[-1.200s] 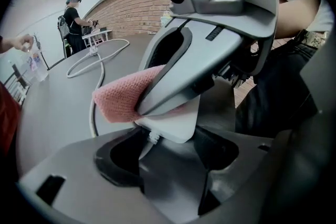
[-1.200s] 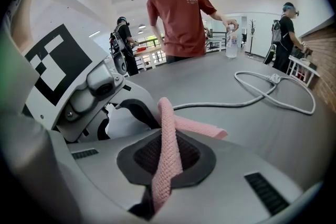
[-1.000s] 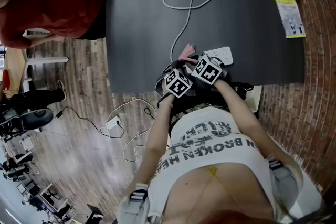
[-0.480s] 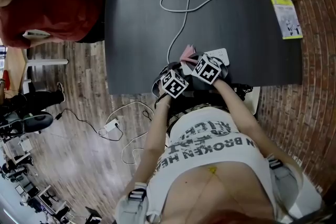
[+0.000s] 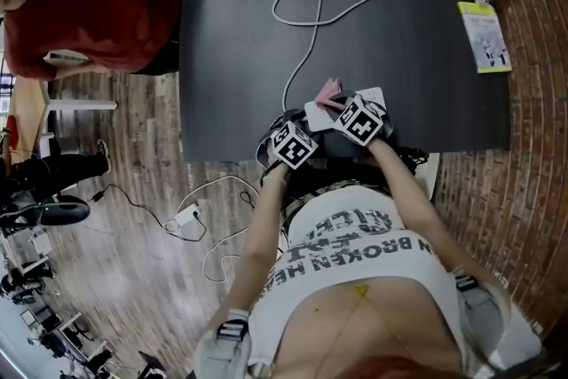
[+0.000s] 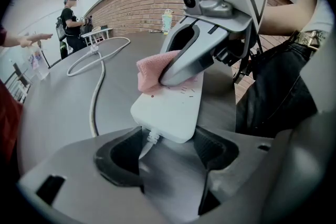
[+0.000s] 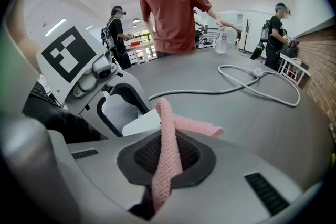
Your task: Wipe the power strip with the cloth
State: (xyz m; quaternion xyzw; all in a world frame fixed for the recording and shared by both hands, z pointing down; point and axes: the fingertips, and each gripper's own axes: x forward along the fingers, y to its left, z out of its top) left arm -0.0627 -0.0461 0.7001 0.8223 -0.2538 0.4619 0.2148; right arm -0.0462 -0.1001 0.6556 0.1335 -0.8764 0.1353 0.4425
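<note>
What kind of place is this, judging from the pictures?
Probably a shared lab or workshop for recording tasks: it has a brick wall, a wood floor, and a bystander wearing head-mounted gear.

Only the word "BROKEN" reads clearly, upside down on the person's white shirt [image 5: 373, 280].
</note>
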